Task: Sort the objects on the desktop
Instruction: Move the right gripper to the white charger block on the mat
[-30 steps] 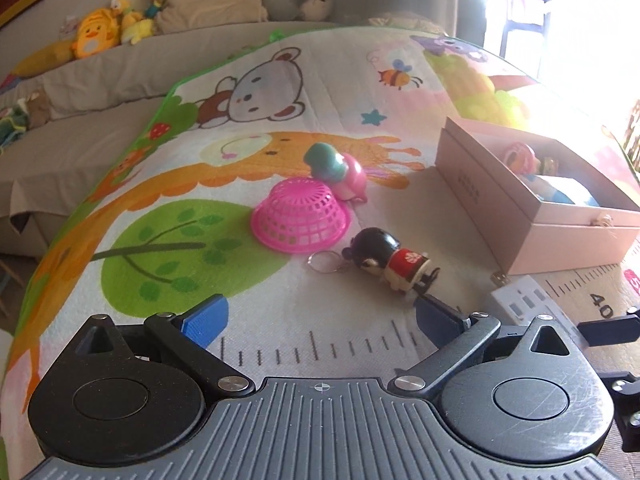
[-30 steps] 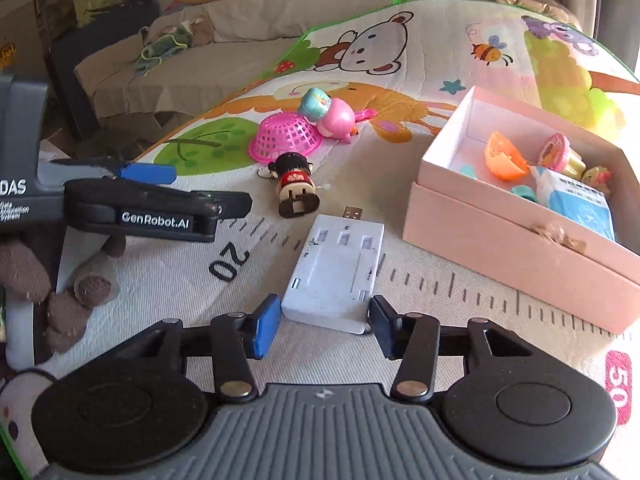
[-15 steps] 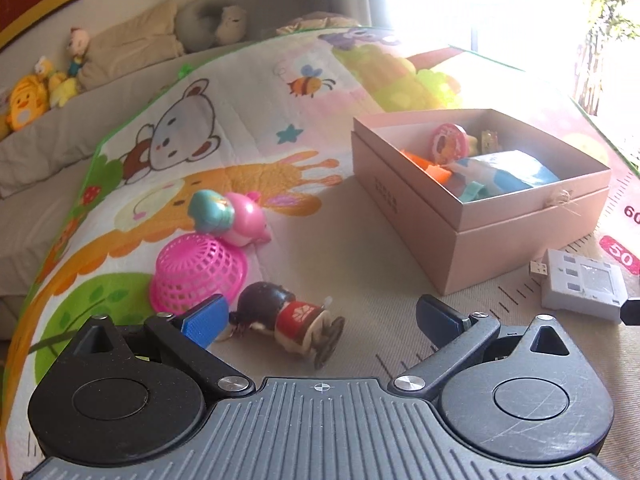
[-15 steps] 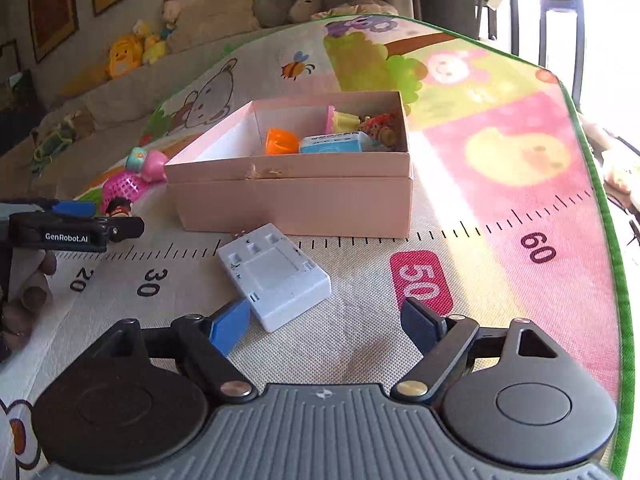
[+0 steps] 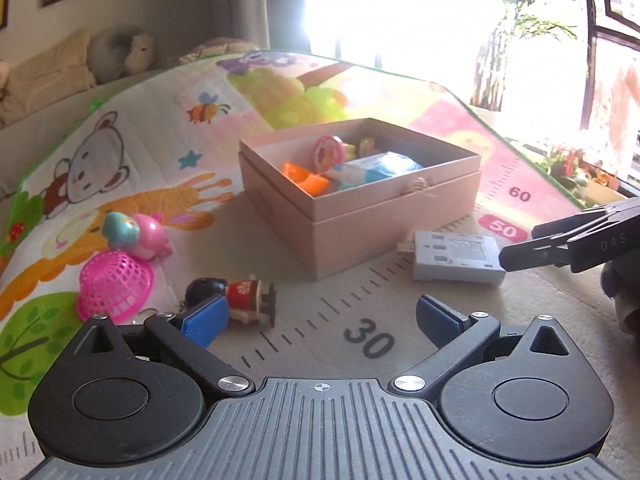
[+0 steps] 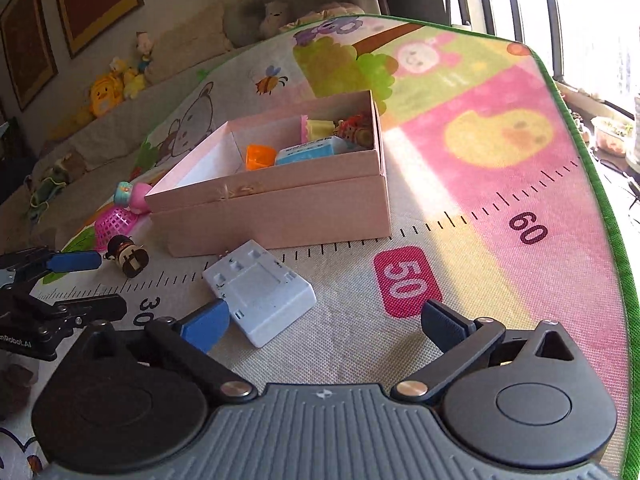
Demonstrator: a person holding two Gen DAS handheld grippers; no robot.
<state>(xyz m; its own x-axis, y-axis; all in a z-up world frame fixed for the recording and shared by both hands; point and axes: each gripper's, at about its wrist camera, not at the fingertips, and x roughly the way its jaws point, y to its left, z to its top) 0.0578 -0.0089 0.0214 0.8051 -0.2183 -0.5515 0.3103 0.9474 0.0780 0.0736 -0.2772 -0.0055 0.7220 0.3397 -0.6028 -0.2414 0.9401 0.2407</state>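
Observation:
A pink open box point(image 5: 384, 216) point(image 6: 280, 216) holds several small toys on the play mat. A white flat charger point(image 5: 456, 256) point(image 6: 260, 288) lies in front of it. A black-haired doll keychain point(image 5: 236, 300) point(image 6: 124, 256), a pink mesh basket point(image 5: 116, 284) point(image 6: 114, 224) and a pink and teal toy point(image 5: 136, 232) point(image 6: 134, 196) lie left of the box. My left gripper point(image 5: 320, 320) is open and empty, its left pad just over the doll. My right gripper point(image 6: 324, 324) is open and empty, its left pad beside the charger's near corner.
The colourful play mat point(image 6: 480, 208) has a ruler print and a green edge on the right. A sofa with plush toys point(image 6: 108, 88) stands behind. A bright window point(image 5: 400, 20) and plants are to the right.
Both grippers swung to the right. The right gripper opened wide and no longer straddles the charger. The left gripper's pad now overlaps the doll.

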